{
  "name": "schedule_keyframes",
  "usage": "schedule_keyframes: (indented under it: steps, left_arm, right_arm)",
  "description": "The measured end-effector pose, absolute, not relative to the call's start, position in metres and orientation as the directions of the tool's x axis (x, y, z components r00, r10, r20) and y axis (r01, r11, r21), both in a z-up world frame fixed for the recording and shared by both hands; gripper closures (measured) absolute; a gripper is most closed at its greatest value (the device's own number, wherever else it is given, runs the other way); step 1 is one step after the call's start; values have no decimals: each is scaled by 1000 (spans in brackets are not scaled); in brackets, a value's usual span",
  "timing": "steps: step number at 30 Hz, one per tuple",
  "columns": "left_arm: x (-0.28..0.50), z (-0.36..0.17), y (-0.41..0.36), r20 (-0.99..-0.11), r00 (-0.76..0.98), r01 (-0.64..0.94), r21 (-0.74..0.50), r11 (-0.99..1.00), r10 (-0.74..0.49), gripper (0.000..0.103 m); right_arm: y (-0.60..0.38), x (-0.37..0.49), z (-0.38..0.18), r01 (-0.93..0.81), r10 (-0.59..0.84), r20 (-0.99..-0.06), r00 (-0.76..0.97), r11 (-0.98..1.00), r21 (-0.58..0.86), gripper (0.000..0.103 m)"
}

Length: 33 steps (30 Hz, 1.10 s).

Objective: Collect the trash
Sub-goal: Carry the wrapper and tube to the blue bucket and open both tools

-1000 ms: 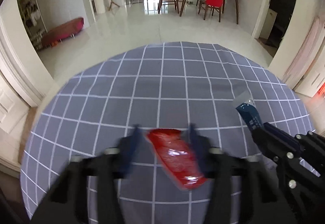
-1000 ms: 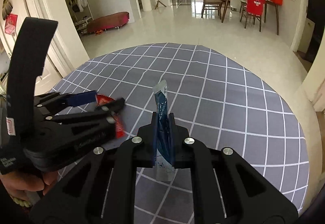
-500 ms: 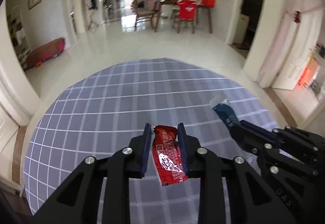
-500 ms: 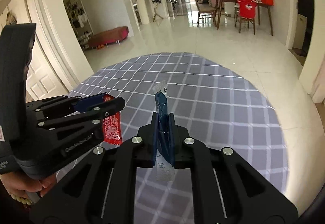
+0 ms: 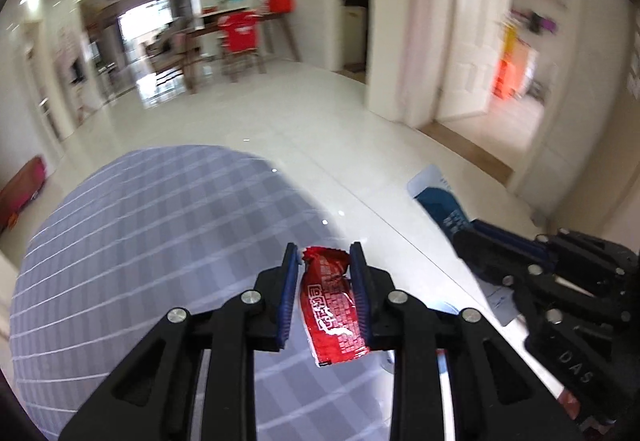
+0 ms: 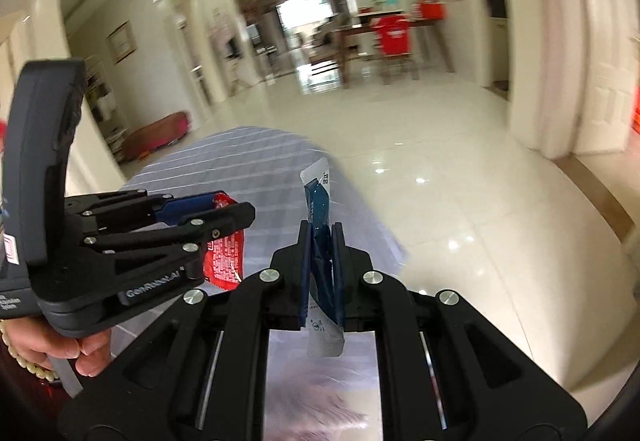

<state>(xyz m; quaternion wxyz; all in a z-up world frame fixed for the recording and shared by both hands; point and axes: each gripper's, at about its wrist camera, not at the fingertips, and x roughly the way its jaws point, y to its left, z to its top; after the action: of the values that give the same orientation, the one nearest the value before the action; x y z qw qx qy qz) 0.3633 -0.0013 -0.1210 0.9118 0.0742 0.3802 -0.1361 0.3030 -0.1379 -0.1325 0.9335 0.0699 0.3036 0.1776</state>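
My left gripper [image 5: 325, 261] is shut on a red snack wrapper [image 5: 332, 309], which hangs between its blue pads above the right edge of the round grey checked table [image 5: 140, 241]. My right gripper [image 6: 320, 237] is shut on a thin blue and white sachet [image 6: 318, 201] that stands upright between its pads. In the left wrist view the right gripper [image 5: 468, 231] sits to the right with the blue sachet [image 5: 440, 205] sticking out over the floor. From the right wrist camera, the left gripper [image 6: 224, 207] shows at left, held by a hand [image 6: 60, 349], with the red wrapper [image 6: 224, 257] hanging from it.
Glossy white tiled floor [image 6: 460, 181] lies beyond the table edge. A dining table with chairs, one draped in red [image 5: 238, 35], stands far back. White doorways and pillars [image 5: 404, 41] rise on the right. A low red bench [image 6: 160, 133] is at the left wall.
Both grippers have lifted off the table with their wrappers and swung right, so the table now sits lower left and the floor fills the right. The left gripper closed onto the red wrapper.
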Motion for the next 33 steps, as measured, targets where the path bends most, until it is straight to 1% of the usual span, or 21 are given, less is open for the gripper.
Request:
schedule_keyframes:
  steps: [1, 2, 7, 11, 12, 13, 15, 20, 26, 28, 33]
  left_arm:
    - [363, -127, -13, -719, 666, 322, 37, 946, -199, 78]
    - [363, -135, -34, -730, 649, 352, 36, 935, -216, 78]
    - [366, -176, -102, -776, 582, 435, 45, 900, -243, 78]
    - [371, -205, -131, -811, 530, 455, 25, 890, -248, 78]
    - [371, -212, -137, -820, 515, 459, 18, 888, -250, 78]
    - [372, -220, -143, -830, 494, 465, 2, 885, -258, 78]
    - [369, -228, -148, -839, 477, 473, -6, 881, -262, 78]
    - [368, -241, -159, -851, 452, 495, -10, 869, -268, 78]
    - [362, -244, -176, -853, 440, 533, -4, 846, -281, 78]
    - [359, -244, -180, -852, 438, 541, -4, 841, -285, 78]
    - [353, -243, -192, -850, 432, 558, -11, 830, -302, 78]
  right_arm:
    - [-157, 294, -138, -237, 313, -552, 773, 949, 207, 93]
    - [-166, 289, -142, -211, 284, -555, 782, 958, 194, 93]
    - [-217, 274, -179, -87, 196, -596, 779, 974, 207, 92]
    - [-256, 273, -212, 22, 143, -624, 768, 968, 249, 90]
    - [-262, 275, -220, 34, 153, -635, 757, 962, 271, 84]
    - [-268, 277, -230, 49, 160, -651, 742, 955, 291, 71]
    - [-281, 276, -243, 87, 149, -668, 729, 948, 307, 51]
    - [-296, 262, -254, 127, 133, -661, 738, 936, 329, 51]
    - [-312, 235, -252, 179, 58, -648, 759, 939, 293, 46]
    - [-317, 228, -250, 205, 26, -646, 763, 938, 280, 43]
    - [-332, 218, -245, 272, -38, -638, 769, 923, 273, 41]
